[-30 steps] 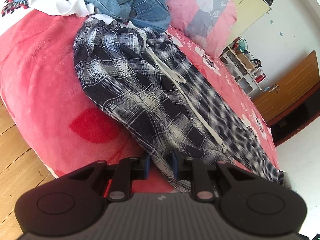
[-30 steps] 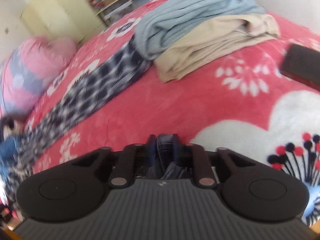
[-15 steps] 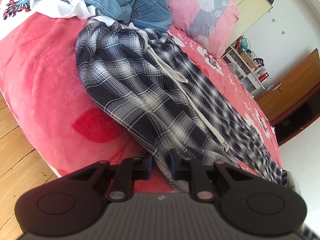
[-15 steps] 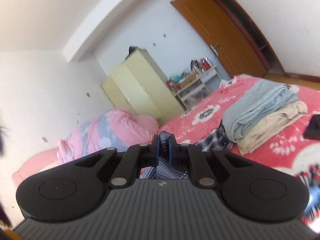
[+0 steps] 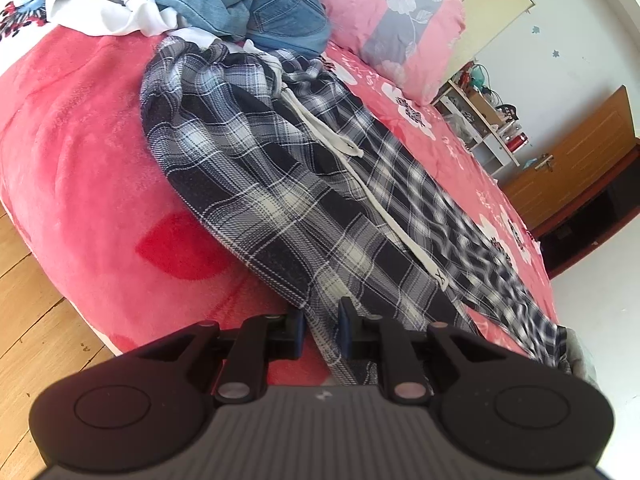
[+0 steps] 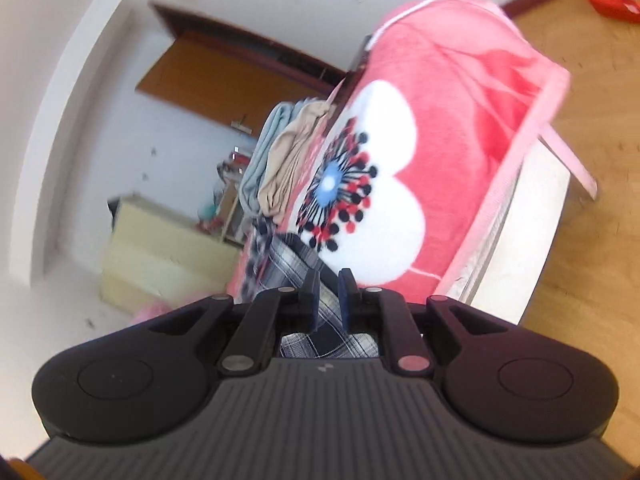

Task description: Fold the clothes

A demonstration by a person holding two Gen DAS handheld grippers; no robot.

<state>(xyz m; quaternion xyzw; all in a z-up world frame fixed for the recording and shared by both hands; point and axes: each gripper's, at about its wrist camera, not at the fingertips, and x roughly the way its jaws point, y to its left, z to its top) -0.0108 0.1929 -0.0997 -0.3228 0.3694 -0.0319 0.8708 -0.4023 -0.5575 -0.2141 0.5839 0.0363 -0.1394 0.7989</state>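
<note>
Dark plaid trousers (image 5: 280,184) with a white drawstring (image 5: 332,136) lie lengthwise on the red floral blanket (image 5: 80,160). My left gripper (image 5: 322,328) is shut on their near edge at the bed's side. In the right wrist view, which is rolled sideways and blurred, my right gripper (image 6: 329,296) has the other end of the plaid trousers (image 6: 288,264) between its pads. Its jaws are opening, and the cloth still fills the narrow gap. The fabric trails back from it over the blanket (image 6: 460,120).
Blue jeans (image 5: 260,4) and a white garment (image 5: 100,12) are piled at the bed's far end beside a pink pillow (image 5: 400,20). A folded blue and beige stack (image 6: 276,160) sits further along the bed. Wooden floor (image 6: 592,240) surrounds the bed.
My right gripper has swung far across with the trouser end and rolled, so its view now tilts sideways. Its jaws stand slightly wider. The left gripper has kept still on the fabric.
</note>
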